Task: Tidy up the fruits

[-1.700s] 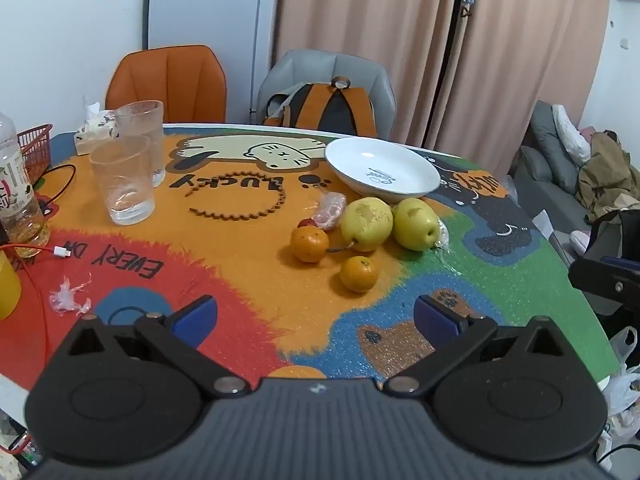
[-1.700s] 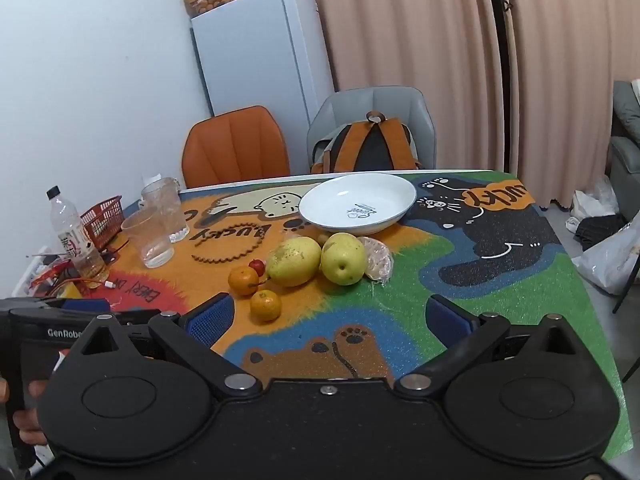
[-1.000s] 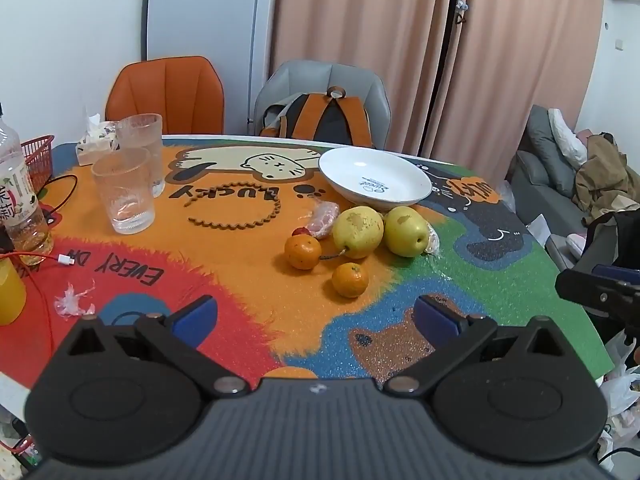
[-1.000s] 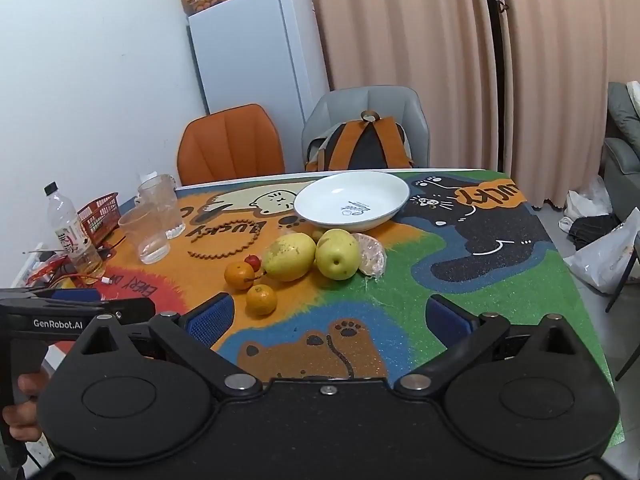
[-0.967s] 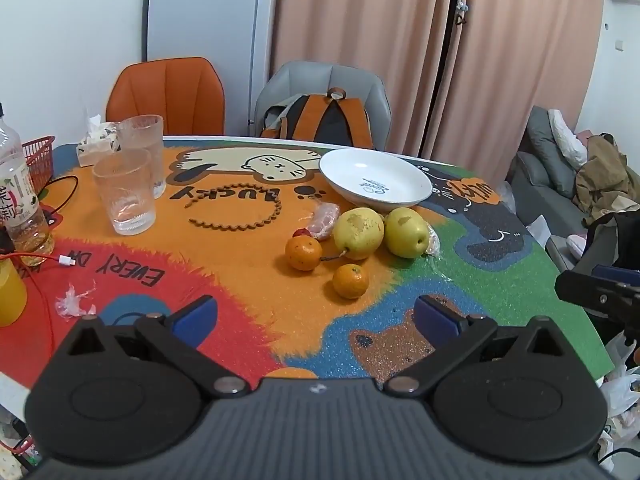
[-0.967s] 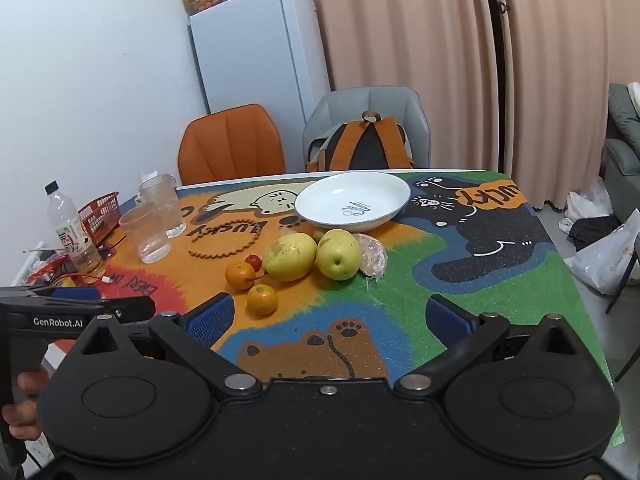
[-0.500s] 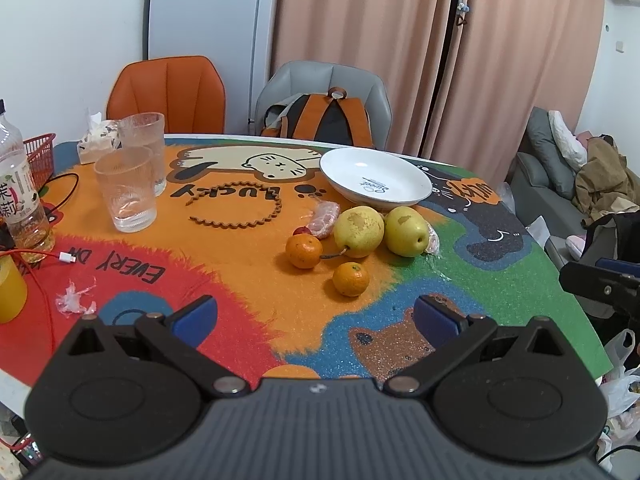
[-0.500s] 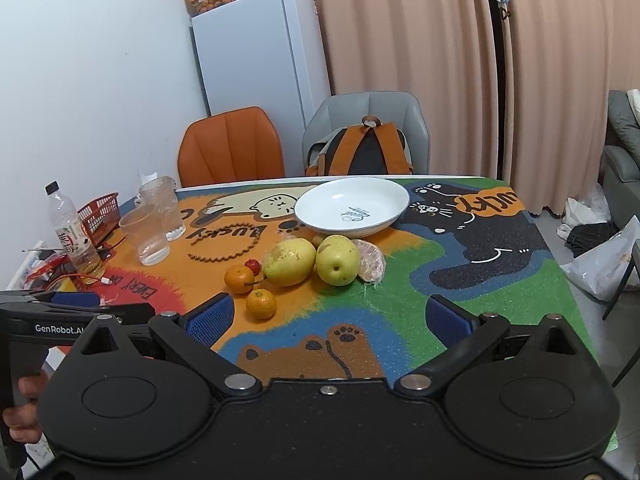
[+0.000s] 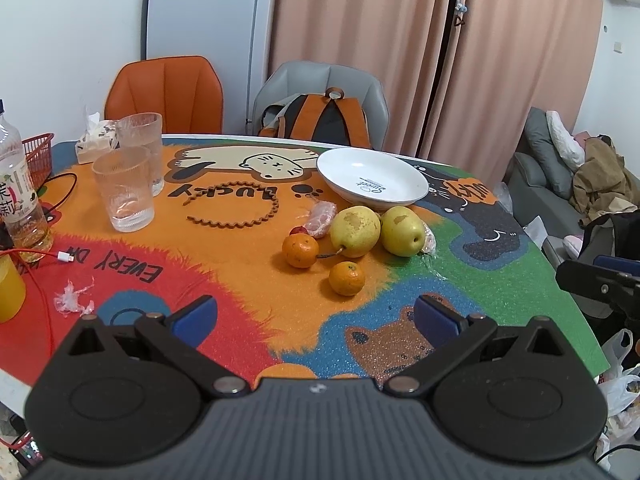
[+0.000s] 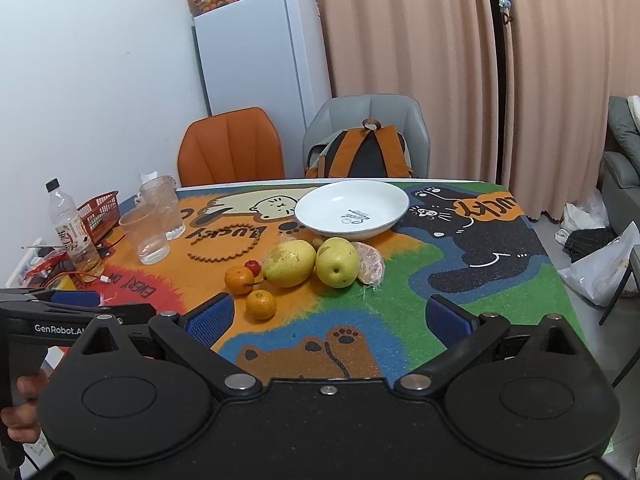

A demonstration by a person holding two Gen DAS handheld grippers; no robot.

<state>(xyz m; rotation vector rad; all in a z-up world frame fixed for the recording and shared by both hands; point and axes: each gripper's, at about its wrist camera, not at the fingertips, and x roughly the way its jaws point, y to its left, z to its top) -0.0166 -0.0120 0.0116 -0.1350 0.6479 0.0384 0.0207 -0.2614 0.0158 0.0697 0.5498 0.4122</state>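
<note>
Left gripper [image 9: 314,316]: jaws spread wide, nothing between them, held over the near edge of the table [image 9: 520,292]. Right gripper [image 10: 328,318]: likewise spread wide and empty, over the near edge beside the left unit. Table covering: colourful cartoon mat [image 10: 460,272] with bear, cat and "LUCKY" lettering. Fruit, all lying on the mat in one loose cluster near the table's middle: small mandarin [image 9: 346,278], nearest and slightly apart; second mandarin [image 9: 300,250] behind it to the left, with a small red fruit [image 9: 298,231] just beyond; two yellow pears side by side, left pear [image 9: 355,225] and right pear [image 9: 401,231], touching or nearly so. Wrapped items: one plastic-wrapped piece [image 9: 320,219] left of the pears, another [image 10: 370,267] against the right pear. White plate [image 9: 372,178]: empty, just behind the pears. Left side of table: two clear glasses [image 9: 124,194], bottle [image 9: 20,204], red basket [image 9: 38,158]. Beyond the table: orange chair [image 9: 164,94], grey chair with backpack [image 9: 320,120], white refrigerator [image 10: 260,52], pink curtains [image 10: 420,40].
</note>
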